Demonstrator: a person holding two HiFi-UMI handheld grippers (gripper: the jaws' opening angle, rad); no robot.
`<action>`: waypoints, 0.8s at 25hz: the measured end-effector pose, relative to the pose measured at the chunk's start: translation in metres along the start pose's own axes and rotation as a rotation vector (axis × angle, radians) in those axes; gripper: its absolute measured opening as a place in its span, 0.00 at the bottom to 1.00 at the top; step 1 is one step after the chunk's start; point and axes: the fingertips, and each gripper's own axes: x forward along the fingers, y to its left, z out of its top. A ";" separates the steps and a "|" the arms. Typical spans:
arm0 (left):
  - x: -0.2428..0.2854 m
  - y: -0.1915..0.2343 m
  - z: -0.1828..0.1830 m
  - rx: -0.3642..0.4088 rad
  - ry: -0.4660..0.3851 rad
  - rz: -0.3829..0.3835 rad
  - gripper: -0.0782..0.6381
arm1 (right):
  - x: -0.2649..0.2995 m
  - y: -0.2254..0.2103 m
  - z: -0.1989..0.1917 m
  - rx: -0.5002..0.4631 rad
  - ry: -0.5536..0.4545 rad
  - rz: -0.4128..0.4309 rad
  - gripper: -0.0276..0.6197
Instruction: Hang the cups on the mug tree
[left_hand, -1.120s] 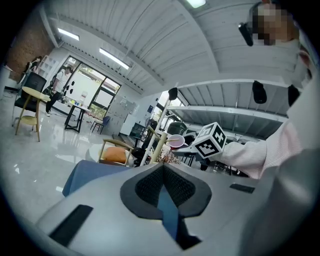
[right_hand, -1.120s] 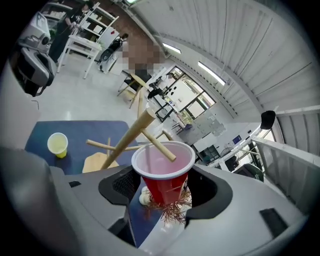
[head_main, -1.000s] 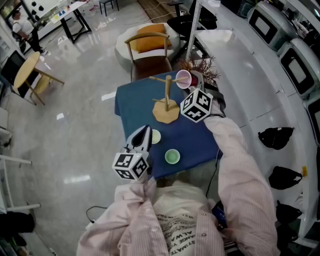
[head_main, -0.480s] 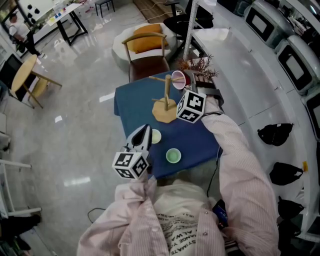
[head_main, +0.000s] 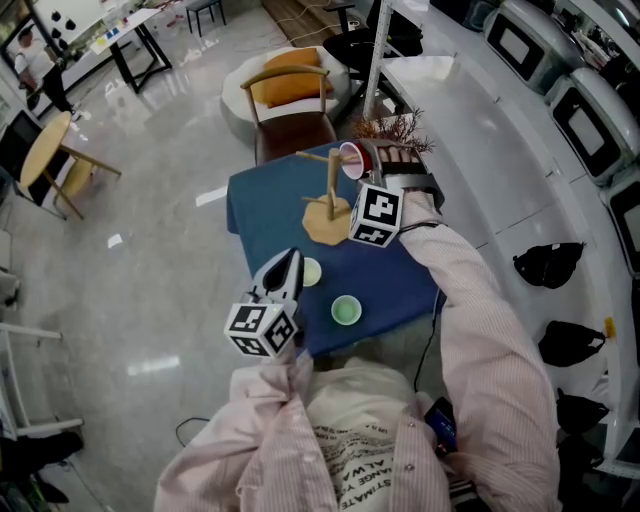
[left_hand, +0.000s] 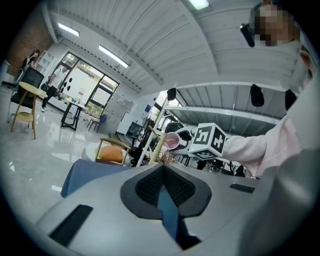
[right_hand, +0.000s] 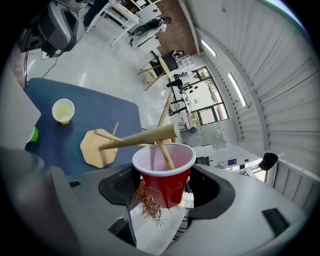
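A wooden mug tree (head_main: 331, 192) stands at the far side of the blue table (head_main: 260, 215). My right gripper (head_main: 364, 166) is shut on a red cup (head_main: 351, 160) lying on its side, mouth toward the tree. In the right gripper view the red cup (right_hand: 164, 176) sits between the pads, and a slanted peg (right_hand: 164, 155) of the tree reaches into its mouth. A pale yellow cup (head_main: 311, 271) and a green cup (head_main: 346, 311) stand upright near the table's front. My left gripper (head_main: 285, 266) hovers beside the yellow cup, shut and holding nothing (left_hand: 163, 167).
Just beyond the table are a wooden chair with an orange cushion (head_main: 295, 92) and a dried plant sprig (head_main: 400, 130). A white counter (head_main: 480, 130) runs along the right. Black bags (head_main: 550, 268) lie on the floor at the right.
My right gripper has carried the red cup a little leftward, closer to the tree's top peg. The left gripper and the two cups on the table have stayed put.
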 end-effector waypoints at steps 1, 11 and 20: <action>0.000 0.000 0.000 -0.001 -0.001 -0.001 0.11 | 0.000 0.002 0.002 -0.003 -0.003 0.007 0.49; -0.005 0.005 -0.002 -0.009 0.000 0.002 0.11 | 0.001 0.011 0.014 -0.044 -0.016 0.018 0.49; -0.005 0.006 -0.003 -0.014 -0.001 -0.003 0.11 | 0.001 0.016 0.015 -0.050 -0.016 0.042 0.50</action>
